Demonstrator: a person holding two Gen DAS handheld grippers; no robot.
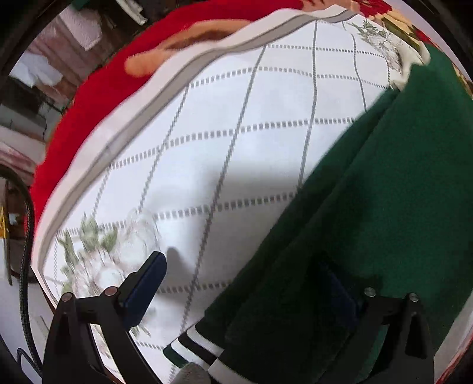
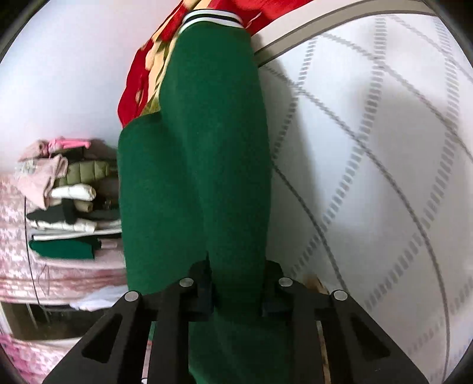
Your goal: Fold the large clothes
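Green knitwear point(image 2: 192, 147), a large garment with white-and-dark striped ribbing at its hem point(image 1: 196, 344), lies partly on a white cloth point(image 1: 236, 147) and partly lifted off it. The right gripper point(image 2: 236, 291) is closed on a thick bunch of the green fabric, its pads pressed into the cloth from both sides, so a long band of the garment stretches away from it toward the far ribbed end point(image 2: 211, 17); this looks like a hold meant to carry or lay one section over for a fold. The left gripper point(image 1: 251, 283) stands spread as wide as it goes, holding nothing: one blue pad point(image 1: 145, 288) hangs over the bare white cloth, while the other finger sits above the green fabric, probably placed to straddle the garment's edge before pinching it. The white cloth carries a grid of grey dashed lines, a grey border and faint leaf prints, and it covers the work surface. Beneath it shows a red blanket point(image 1: 88, 112) with a floral pattern. Beyond, a stack of folded clothes point(image 2: 68, 206) rests on pink patterned bedding point(image 2: 17, 236), against a pale wall point(image 2: 74, 73).
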